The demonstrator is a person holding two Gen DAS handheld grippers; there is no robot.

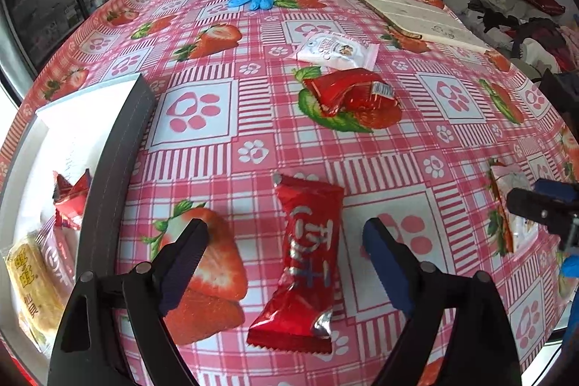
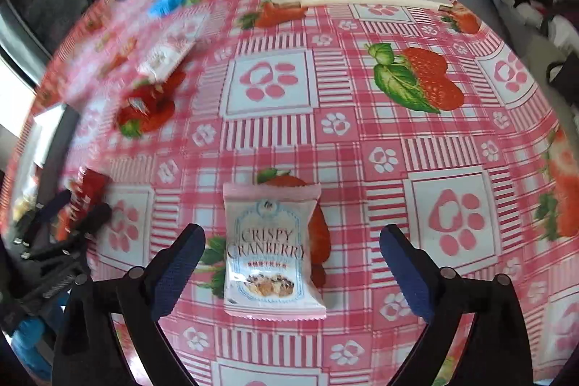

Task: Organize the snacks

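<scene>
Between the wide-spread fingers of the left gripper (image 1: pixel 286 241) lies a red snack packet (image 1: pixel 304 263) flat on the strawberry tablecloth (image 1: pixel 253 118), touched by neither pad, the jaws released. Off to that gripper's left stands a white box (image 1: pixel 119 140) already holding a yellow packet (image 1: pixel 32 292) and red ones, while ahead of it lie a crumpled red wrapper (image 1: pixel 347 93) and a white packet (image 1: pixel 336 49). Likewise released, the right gripper (image 2: pixel 293 252) straddles a pink cranberry packet (image 2: pixel 271 248) without pressing it.
</scene>
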